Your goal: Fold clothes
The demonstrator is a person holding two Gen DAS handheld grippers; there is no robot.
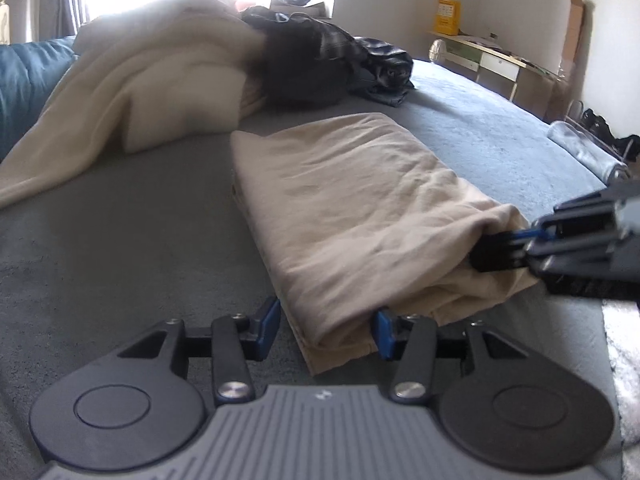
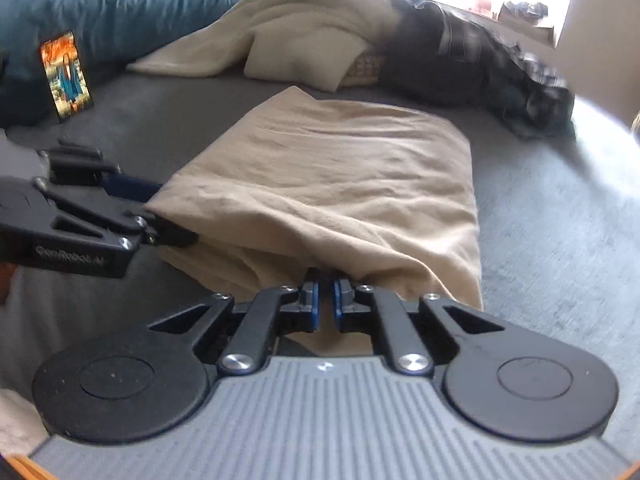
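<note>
A beige garment [image 1: 360, 208] [image 2: 340, 176] lies folded into a long rectangle on the grey bed cover [image 1: 120, 240]. My left gripper [image 1: 326, 328] is open and straddles the garment's near corner; only its right pad [image 1: 384, 332] touches the cloth. In the right wrist view the left gripper [image 2: 160, 212] reaches in from the left, at the fold's edge. My right gripper [image 2: 327, 292] has its blue pads almost together, their tips tucked under the top layer at the near edge. In the left wrist view the right gripper [image 1: 486, 252] pinches that edge, and the cloth rises over its fingers.
A cream blanket [image 1: 140, 80] and a pile of dark clothes [image 1: 320, 64] lie at the far end of the bed. A blue duvet [image 2: 120, 0] and a lit phone [image 2: 66, 76] sit to the left. A desk [image 1: 488, 56] stands along the right wall.
</note>
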